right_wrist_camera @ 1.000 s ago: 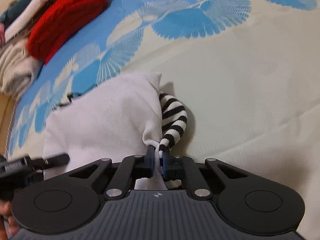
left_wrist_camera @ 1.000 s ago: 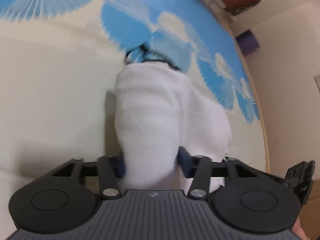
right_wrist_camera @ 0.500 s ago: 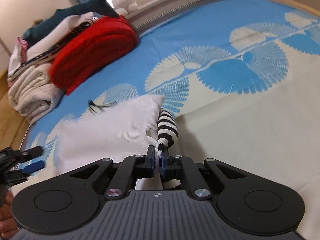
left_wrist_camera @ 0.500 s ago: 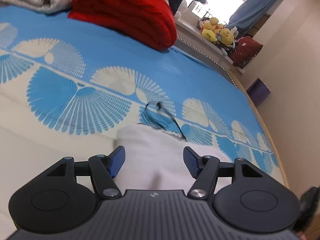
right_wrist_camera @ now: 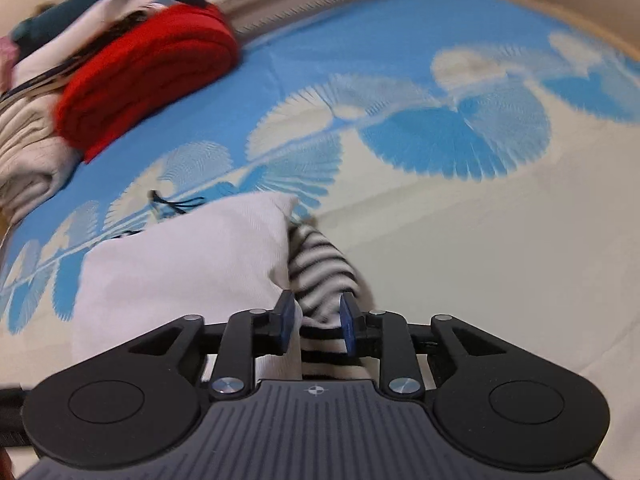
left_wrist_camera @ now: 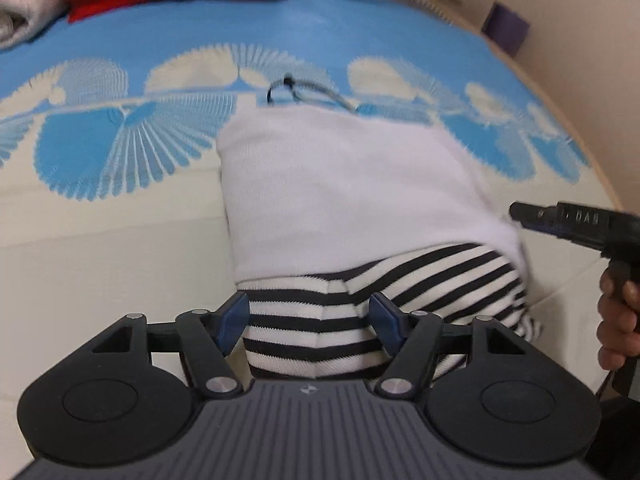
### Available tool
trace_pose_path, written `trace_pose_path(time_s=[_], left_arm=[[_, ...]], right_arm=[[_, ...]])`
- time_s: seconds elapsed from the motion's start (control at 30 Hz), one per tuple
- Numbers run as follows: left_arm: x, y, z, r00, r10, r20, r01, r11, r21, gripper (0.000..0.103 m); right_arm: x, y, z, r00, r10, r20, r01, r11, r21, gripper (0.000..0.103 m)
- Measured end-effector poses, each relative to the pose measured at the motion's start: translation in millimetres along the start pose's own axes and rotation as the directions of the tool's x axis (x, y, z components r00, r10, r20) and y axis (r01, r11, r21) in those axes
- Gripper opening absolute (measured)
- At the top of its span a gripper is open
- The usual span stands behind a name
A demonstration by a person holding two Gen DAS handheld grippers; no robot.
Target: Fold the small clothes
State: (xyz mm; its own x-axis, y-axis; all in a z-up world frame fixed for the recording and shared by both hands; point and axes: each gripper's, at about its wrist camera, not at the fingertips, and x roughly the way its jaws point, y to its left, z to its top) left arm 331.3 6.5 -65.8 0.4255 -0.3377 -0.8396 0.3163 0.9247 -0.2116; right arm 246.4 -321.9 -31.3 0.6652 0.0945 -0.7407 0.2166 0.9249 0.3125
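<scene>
A small folded garment lies on the bed, white on top (left_wrist_camera: 344, 184) with a black-and-white striped part (left_wrist_camera: 360, 292) at its near edge. It also shows in the right wrist view, white (right_wrist_camera: 180, 264) and striped (right_wrist_camera: 320, 268). My left gripper (left_wrist_camera: 310, 318) is open, its blue pads on either side of the striped edge without pinching it. My right gripper (right_wrist_camera: 316, 320) is open, pads apart around the striped part. The right gripper's body (left_wrist_camera: 568, 220) shows at the right of the left wrist view.
The bedspread (left_wrist_camera: 120, 220) is cream with blue fan prints. A red folded blanket (right_wrist_camera: 148, 76) and cream knitwear (right_wrist_camera: 24, 160) are stacked at the far left. A black cord (left_wrist_camera: 288, 88) lies just beyond the garment. A wall and a purple box (left_wrist_camera: 506, 28) are at the far right.
My right gripper has opened and let go of the striped edge it was pinching. My left gripper has pulled back, so the striped edge now shows between its open pads.
</scene>
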Motion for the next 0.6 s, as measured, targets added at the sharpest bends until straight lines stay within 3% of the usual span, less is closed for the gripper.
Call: trace_pose_path(time_s=[0.07,0.13,0.2,0.27,0.33,0.47,0.53,0.6], left_arm=[[-10.1,-2.1,-7.9,1.000,-0.012,-0.004,0.012,1.000,0.020,0.072],[-3.8,-5.1,-13.7,0.998,0.011,-0.058,-0.008,0.999,0.043,0.072],[16.7,-6.5,-17.4,0.990,0.061,-0.124,-0.054,0.997,0.057,0.082],[19.9,-3.8,-19.3,0.990,0.063,-0.123,-0.061,0.998,0.015,0.085],[8.8,-3.6,-21.3,0.992,0.079,-0.096,-0.081,0.996,-0.025,0.085],[-35.4,-16.8,-29.3,0.982,0.189,-0.004,-0.189,0.982,-0.006,0.085],[-62.0,-27.1,-34.1,0.974,0.218,0.058,-0.219,0.976,0.003,0.088],[-89.0,-37.5,-43.9,0.969,0.227,0.099,-0.227,0.974,-0.005,0.090]], right_arm=[[-11.7,1.4,-1.7,0.998,0.058,-0.003,-0.058,0.997,-0.045,0.034],[-15.4,4.8,-7.7,0.994,0.097,-0.049,-0.101,0.989,-0.105,0.036],[-6.4,5.7,-16.7,0.984,0.109,-0.143,-0.129,0.982,-0.141,0.036],[11.5,7.6,-28.3,0.971,0.026,-0.237,-0.076,0.975,-0.206,0.039],[19.3,6.5,-35.8,0.963,-0.075,-0.258,0.005,0.965,-0.261,0.039],[-20.3,7.9,-28.3,0.988,-0.058,-0.142,0.023,0.972,-0.235,0.040],[-53.9,13.1,-26.9,0.998,-0.027,-0.050,0.013,0.969,-0.247,0.048],[-84.2,16.3,-28.8,0.999,-0.016,0.040,0.025,0.966,-0.259,0.067]])
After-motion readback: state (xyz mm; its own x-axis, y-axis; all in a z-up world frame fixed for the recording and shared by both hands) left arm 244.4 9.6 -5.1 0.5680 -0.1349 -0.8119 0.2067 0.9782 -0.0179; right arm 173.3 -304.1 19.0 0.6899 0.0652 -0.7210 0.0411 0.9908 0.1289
